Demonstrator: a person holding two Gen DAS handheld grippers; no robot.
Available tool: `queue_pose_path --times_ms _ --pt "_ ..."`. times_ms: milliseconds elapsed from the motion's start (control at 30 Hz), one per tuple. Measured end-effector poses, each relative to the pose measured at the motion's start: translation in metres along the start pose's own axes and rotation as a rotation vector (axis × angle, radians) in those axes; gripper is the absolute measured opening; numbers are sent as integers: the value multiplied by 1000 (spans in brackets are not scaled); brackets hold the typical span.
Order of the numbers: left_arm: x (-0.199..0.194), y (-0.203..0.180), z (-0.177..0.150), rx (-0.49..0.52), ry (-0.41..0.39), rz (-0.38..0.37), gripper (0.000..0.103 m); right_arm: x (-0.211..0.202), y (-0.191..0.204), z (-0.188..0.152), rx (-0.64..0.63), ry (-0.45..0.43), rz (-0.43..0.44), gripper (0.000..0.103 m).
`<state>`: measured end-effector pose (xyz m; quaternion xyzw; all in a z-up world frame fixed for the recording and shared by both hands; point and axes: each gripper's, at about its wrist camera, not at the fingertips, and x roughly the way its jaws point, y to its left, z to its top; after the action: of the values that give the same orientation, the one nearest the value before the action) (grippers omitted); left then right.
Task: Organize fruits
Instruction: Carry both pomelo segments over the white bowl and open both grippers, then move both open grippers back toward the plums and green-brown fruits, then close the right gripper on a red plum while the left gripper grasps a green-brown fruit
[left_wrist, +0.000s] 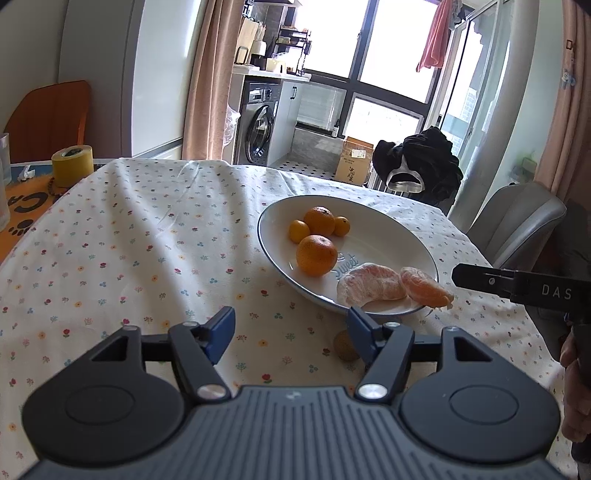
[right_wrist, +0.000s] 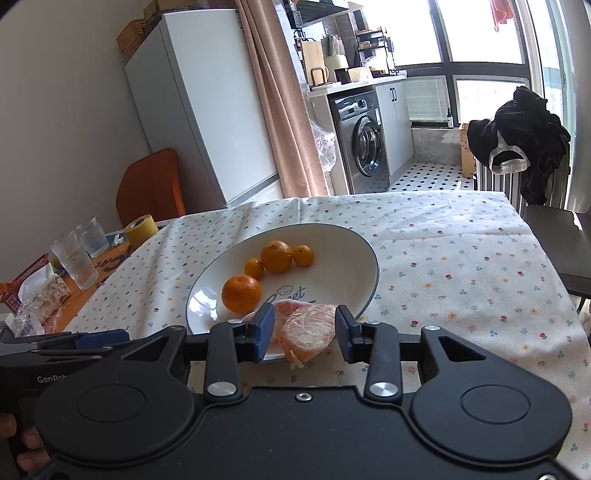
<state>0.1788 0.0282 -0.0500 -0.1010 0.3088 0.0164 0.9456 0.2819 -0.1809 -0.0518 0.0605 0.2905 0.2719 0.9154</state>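
Peeled orange half (right_wrist: 306, 334), glossy, pithy, sat on white plate (right_wrist: 343, 240) rim between right gripper (right_wrist: 303, 332) pads, untouched, jaws parted. Left gripper (left_wrist: 291, 328) released, empty; whole oranges (left_wrist: 316, 255) beyond.

Plate (left_wrist: 369, 206): white with a dark blue rim line and blue lettering. Tablecloth (left_wrist: 147, 236): cream, printed with small multicoloured flowers. Whole fruits (left_wrist: 316, 255): orange; peeled segments (left_wrist: 373, 285): pale orange; tape roll (left_wrist: 72, 164): yellow; gripper pads (left_wrist: 222, 332): blue.
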Motion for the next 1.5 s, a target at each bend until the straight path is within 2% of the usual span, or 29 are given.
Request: queue_pose_path --times_ms 200,433,800,1033,1333,1400,1500 --pt "-5 -6 -7 9 7 -9 75 -9 1 -9 2 5 7 47" --pt "-9 -15 -16 29 22 -22 75 -18 1 -19 2 10 14 56" --pt "-4 -30 -31 89 71 -47 75 -24 -3 -41 6 48 39 62" --pt "-2 -33 -36 109 89 -43 75 -22 -3 -54 3 70 78 71" --pt "-1 -28 -40 107 107 -20 75 -11 2 -61 -13 88 102 71" --pt "-1 -28 -40 108 107 -20 75 -8 5 -63 -28 95 103 68" --pt "1 -29 -39 109 110 -26 75 -3 8 -65 -46 112 112 56"
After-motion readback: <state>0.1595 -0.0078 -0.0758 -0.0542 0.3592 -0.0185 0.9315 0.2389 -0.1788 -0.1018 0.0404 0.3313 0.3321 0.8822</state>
